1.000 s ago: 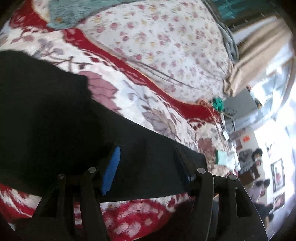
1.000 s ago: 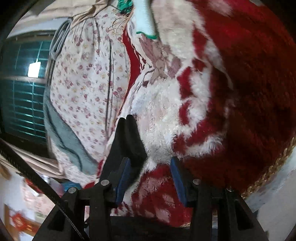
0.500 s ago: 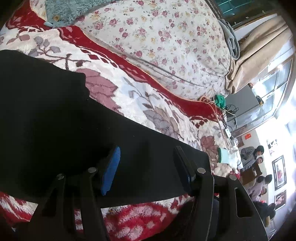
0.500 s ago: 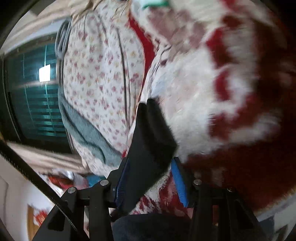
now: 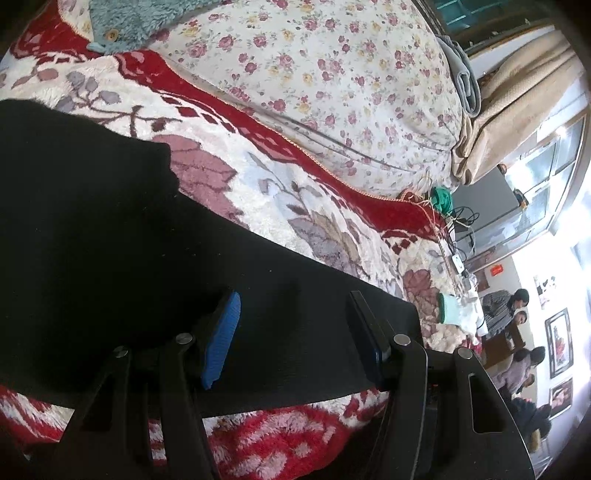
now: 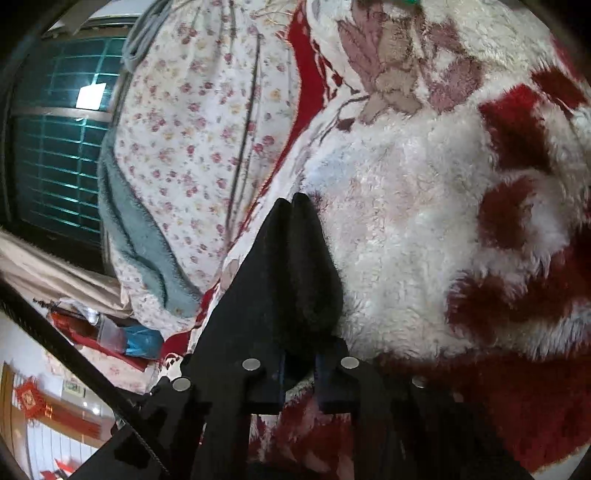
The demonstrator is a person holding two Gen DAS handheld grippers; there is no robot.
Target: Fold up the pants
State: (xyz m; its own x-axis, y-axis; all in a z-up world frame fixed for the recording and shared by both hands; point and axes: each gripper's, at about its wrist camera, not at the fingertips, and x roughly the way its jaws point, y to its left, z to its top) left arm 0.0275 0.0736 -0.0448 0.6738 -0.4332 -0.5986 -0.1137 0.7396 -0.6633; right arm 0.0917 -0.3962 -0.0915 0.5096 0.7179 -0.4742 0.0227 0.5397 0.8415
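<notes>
Plush red-and-white blanket (image 5: 303, 206) covered a bed where black pants (image 5: 110, 229) lay flat. Left gripper (image 5: 295, 332) hovered spread above them; right gripper (image 6: 299, 373) had just closed, pinching an edge. Folding seemed barely begun.

The bed is covered by a plush red-and-white floral blanket (image 5: 295, 206). Black pants (image 5: 110, 240) lie flat on this blanket. A floral-print quilt (image 5: 332, 74) is piled along its far edge, with a grey-blue fleece item (image 5: 147, 14) resting beside it.
</notes>
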